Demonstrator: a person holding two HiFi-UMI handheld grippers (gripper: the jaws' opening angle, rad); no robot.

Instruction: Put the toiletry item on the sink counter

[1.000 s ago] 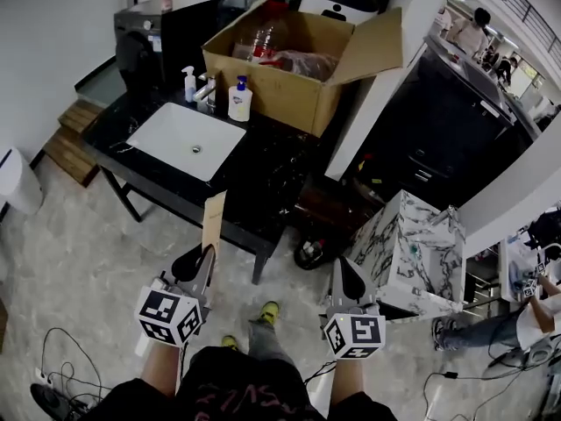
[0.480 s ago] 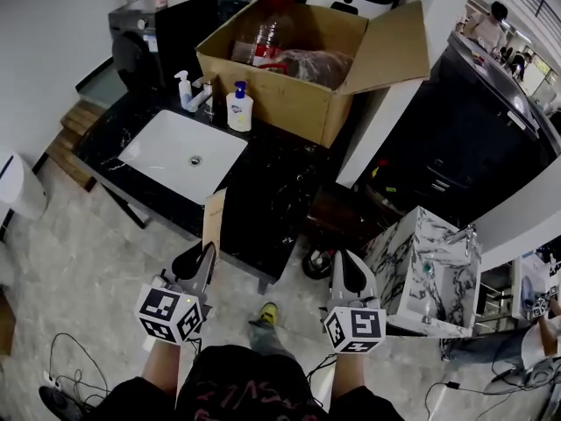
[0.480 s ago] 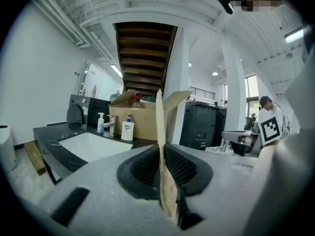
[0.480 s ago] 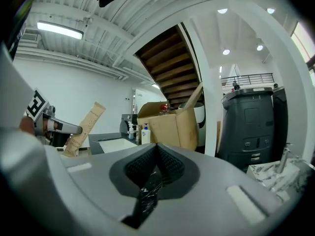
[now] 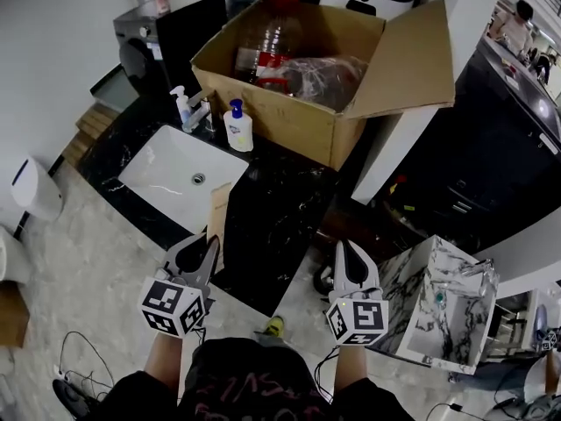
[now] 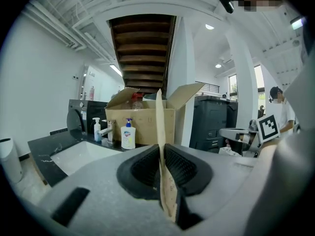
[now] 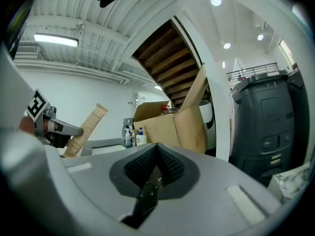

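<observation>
Grippers sit low by the person's body, just short of the counter's front edge. Left gripper [image 5: 209, 239] has its jaws pinching a flat brown paper packet [image 5: 216, 216], which I take to be the toiletry item. The grip is on the packet's lower end only, and the rest stands up past the tips, edge-on in the left gripper view [image 6: 158, 117]. The packet is in the air at the counter's front edge, not set down yet. Right gripper [image 5: 349, 251] is level with the left, jaws pressed together with nothing between them.

Next out is the black marble sink counter [image 5: 272, 209], with the white basin [image 5: 180, 169] on its left. Behind the basin stand 2 pump bottles: a small one [image 5: 181, 105] by the faucet [image 5: 200, 112] and a soap bottle [image 5: 237, 127]. The open cardboard box [image 5: 298, 117] sits at the back right.

Risks, as I judge them:
- The thin packet is held at 1 end, so it could pivot or slip out on a fast swing.
- The long free end could clip the counter edge or knock the soap bottle.
- A release too far left drops it into the basin, and too early sends it to the floor.
- Bare counter right of the basin looks like the safest spot.
</observation>
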